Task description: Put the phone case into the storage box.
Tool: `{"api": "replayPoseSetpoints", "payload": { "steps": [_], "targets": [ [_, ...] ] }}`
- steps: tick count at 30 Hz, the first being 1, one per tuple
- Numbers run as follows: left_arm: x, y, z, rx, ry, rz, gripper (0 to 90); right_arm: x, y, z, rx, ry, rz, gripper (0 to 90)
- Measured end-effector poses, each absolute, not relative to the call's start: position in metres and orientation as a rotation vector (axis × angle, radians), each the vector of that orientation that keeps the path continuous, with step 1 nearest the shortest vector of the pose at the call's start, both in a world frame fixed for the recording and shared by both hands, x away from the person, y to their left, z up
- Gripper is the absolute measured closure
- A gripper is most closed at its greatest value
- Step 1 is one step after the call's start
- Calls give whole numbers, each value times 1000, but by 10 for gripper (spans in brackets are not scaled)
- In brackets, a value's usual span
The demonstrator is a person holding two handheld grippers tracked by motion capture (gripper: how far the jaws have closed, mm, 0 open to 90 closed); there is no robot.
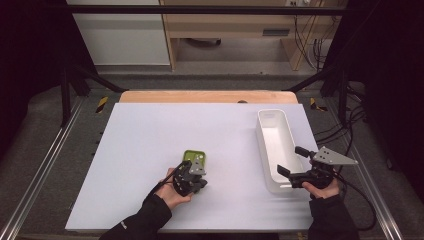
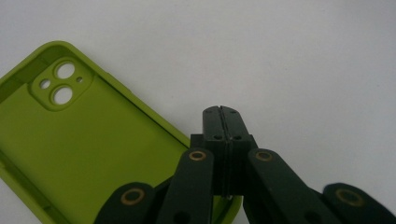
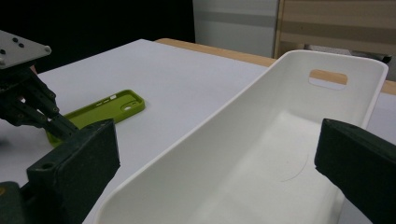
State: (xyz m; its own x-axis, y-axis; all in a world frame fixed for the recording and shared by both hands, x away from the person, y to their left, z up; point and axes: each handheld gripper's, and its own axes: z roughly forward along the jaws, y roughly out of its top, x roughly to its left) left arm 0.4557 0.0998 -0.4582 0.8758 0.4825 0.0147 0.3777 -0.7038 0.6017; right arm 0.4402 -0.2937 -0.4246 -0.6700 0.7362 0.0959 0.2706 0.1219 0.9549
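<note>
A lime-green phone case (image 1: 194,156) lies hollow side up on the white tabletop (image 1: 145,145), its camera cut-out (image 2: 62,83) at the far end. My left gripper (image 1: 196,181) hovers over the case's near end. Its jaws are shut with nothing between them, and their tips (image 2: 221,110) sit just off the case's (image 2: 84,144) long edge, over bare table. My right gripper (image 1: 292,161) stands open at the near end of a long white bin (image 1: 261,142), one jaw on each side, neither touching it. The bin (image 3: 345,93) holds nothing. The case (image 3: 100,112) lies to its left.
The bin has a handle slot (image 3: 328,77) in its far wall. A wooden strip (image 1: 205,96) borders the table's far edge. Metal frame rails (image 1: 47,160) run along both sides, and cables (image 1: 357,192) trail at the right.
</note>
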Motion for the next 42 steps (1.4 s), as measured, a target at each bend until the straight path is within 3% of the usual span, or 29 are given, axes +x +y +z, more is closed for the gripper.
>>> {"api": "replayPoseSetpoints", "payload": {
  "steps": [23, 30, 37, 42],
  "targets": [
    [454, 118, -458, 2427, 656, 233, 900, 440, -294, -425, 973, 2005, 1569, 6],
    [453, 125, -447, 2322, 669, 214, 899, 440, -294, -425, 972, 2005, 1570, 6],
    [453, 139, -433, 2210, 693, 252, 810, 440, -294, -425, 973, 2006, 1569, 6],
    [456, 154, -422, 2119, 723, 306, 656, 440, -294, -424, 973, 2005, 1570, 6]
  ]
}}
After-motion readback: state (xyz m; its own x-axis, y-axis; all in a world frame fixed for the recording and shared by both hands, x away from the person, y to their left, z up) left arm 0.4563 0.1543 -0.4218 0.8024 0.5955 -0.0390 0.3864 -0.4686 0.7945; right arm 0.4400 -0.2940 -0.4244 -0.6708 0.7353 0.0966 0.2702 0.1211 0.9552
